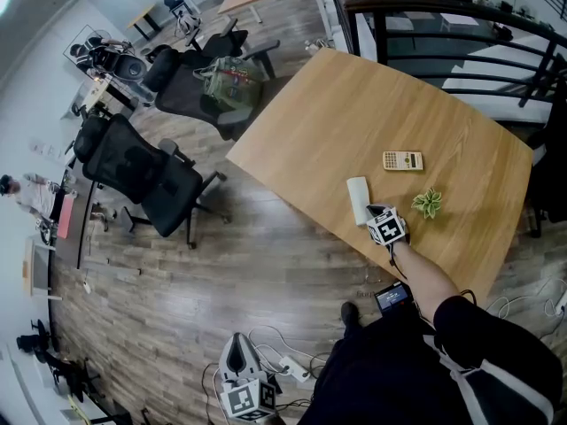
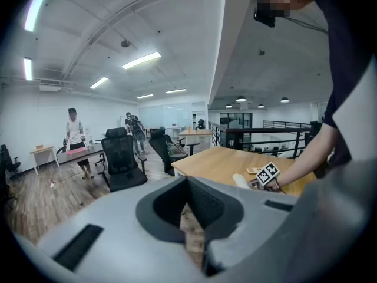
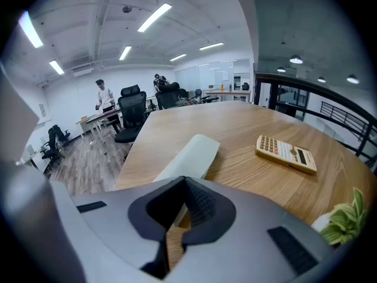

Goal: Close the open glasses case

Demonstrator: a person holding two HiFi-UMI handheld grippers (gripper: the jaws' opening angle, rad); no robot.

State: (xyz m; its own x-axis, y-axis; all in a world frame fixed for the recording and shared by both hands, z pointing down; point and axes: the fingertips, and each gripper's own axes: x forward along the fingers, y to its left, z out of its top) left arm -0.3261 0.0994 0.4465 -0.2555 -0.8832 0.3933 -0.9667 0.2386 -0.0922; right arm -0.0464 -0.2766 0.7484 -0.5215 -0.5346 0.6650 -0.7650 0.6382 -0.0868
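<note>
1. Left gripper (image 2: pixel 189 217): jaws together and empty, held off the table (image 1: pixel 337 122), idle.
2. Case (image 3: pixel 191 155): lies near the table's front edge; the lid looks down, seam unseen.
3. Right gripper (image 3: pixel 177 217): jaws clenched and empty, just behind the case. Step: probably final closure. Next: press the lid top firmly.

Head camera looked steeply down from high above the wooden table (image 1: pixel 354 131). Right gripper camera sat low and close over it, facing across the glasses case (image 3: pixel 191 155) toward office chairs (image 3: pixel 132 114). Left gripper camera viewed the same table and case from farther off
</note>
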